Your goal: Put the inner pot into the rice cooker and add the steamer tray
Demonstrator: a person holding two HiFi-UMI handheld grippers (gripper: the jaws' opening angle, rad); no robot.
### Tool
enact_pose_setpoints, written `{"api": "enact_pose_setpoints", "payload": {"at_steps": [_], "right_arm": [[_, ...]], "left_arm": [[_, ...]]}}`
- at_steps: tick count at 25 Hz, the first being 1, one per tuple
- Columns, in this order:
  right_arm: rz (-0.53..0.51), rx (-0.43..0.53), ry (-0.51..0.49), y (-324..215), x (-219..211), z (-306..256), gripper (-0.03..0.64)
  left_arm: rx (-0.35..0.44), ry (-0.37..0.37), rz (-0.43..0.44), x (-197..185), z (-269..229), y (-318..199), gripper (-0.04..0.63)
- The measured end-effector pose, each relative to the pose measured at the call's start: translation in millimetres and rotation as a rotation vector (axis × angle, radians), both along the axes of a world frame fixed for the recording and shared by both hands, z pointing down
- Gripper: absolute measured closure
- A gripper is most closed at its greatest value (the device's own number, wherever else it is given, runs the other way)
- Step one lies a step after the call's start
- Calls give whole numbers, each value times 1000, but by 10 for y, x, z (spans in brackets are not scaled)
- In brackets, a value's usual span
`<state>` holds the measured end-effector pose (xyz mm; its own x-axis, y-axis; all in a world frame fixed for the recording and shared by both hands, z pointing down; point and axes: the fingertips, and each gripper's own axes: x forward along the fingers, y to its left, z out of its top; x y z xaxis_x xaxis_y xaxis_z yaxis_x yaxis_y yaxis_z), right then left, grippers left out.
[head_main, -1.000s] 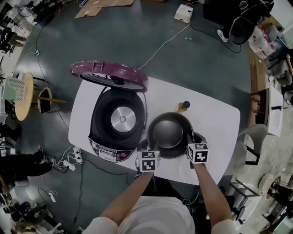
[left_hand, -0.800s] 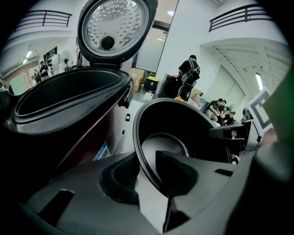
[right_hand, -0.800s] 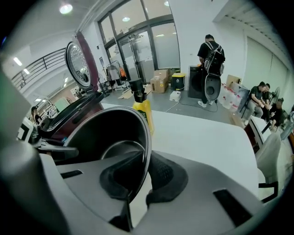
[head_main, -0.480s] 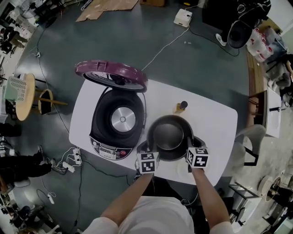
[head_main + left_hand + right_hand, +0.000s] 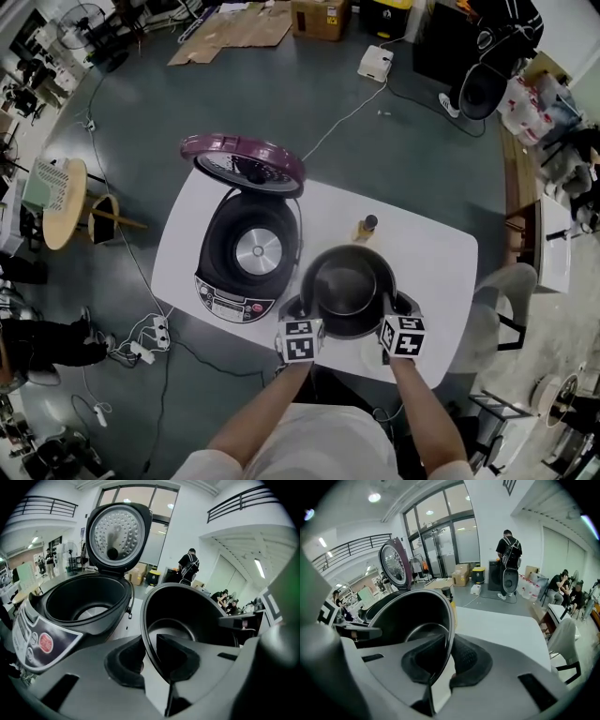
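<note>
1. Since the earlier frames, the inner pot (image 5: 347, 286) has come up off the desk (image 5: 441, 253), carried by both grippers, which have risen with it.
2. The left gripper (image 5: 151, 660) has just been closing. Its pads now pinch the pot's thin rim on the pot's left side, with one pad inside the wall and one outside.
3. The right gripper (image 5: 449, 660) has narrowed over the same stretch and has just eased open a touch. Its pads still press on the rim on the pot's right side, again one inside and one outside.
4. The pot hangs between the two grippers above the desk's near edge, mouth up and roughly level. It is just right of the rice cooker (image 5: 246, 258) and not touching it.
5. The rice cooker stands on the left part of the desk. Its maroon lid (image 5: 242, 161) is swung up and open over the far-left edge, and the round heating plate (image 5: 260, 252) is bare in its well.
6. A small dark-capped bottle (image 5: 367, 226) stands near the middle of the far edge, beyond the pot.
7. A grey shape shows under the pot on both sides, but I cannot tell what it is.
</note>
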<state>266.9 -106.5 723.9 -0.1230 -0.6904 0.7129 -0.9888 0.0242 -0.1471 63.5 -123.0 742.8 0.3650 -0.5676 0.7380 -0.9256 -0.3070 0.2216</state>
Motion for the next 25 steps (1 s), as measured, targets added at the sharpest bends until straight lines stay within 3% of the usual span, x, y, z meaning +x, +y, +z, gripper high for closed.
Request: {"api": "enact_pose_setpoints", "payload": {"at_steps": [25], "right_arm": [[-33,242,7,-40,-510,-1278,557]], "left_arm": [[240,13,-123,-549,-1311,-89,537]]}}
